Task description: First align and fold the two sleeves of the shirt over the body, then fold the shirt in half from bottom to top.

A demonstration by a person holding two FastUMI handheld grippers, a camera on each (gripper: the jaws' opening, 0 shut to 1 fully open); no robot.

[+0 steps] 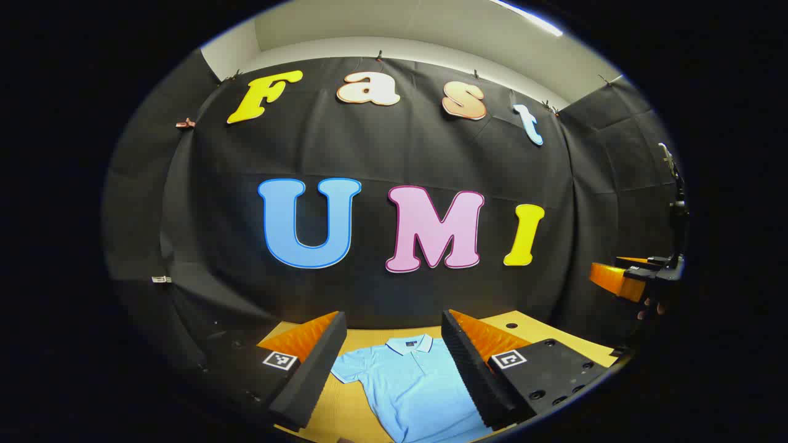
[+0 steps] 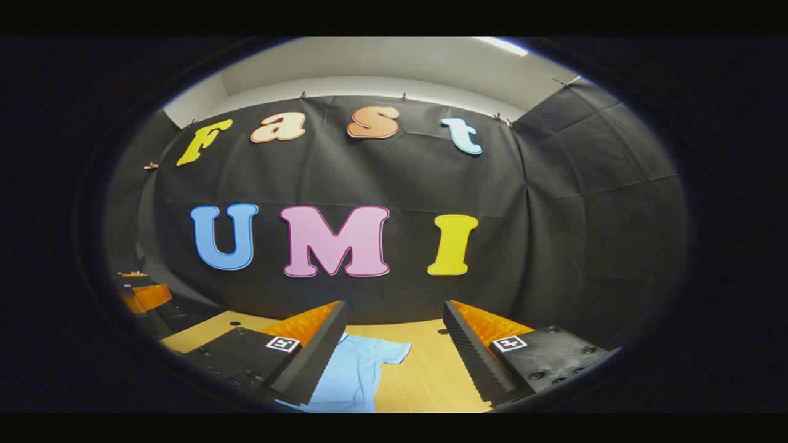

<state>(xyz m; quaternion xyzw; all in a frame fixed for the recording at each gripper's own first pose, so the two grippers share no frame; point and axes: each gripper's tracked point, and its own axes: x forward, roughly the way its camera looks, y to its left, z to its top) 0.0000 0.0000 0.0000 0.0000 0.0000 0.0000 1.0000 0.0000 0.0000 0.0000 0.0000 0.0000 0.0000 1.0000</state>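
In the left gripper view we see the left tool at the bottom of the frame with its two fingers spread wide and nothing between them but air. Through that gap, low in the centre, lies the light blue shirt, spread flat on the wooden tabletop with its collar toward the black cloth wall and one short sleeve reaching out to the lower left. At the right edge of the same frame, well above the tabletop, we see the right tool held in a hand; from here we cannot tell how far its fingers stand apart. In the right gripper view the right tool also stands wide and holds nothing, hanging clear of the tabletop. The shirt sits at the bottom of that frame, left of centre, partly behind the tool's left-hand finger, with a sleeve pointing to the right across the bare wood. At the far left edge of that frame, part of the left tool shows.
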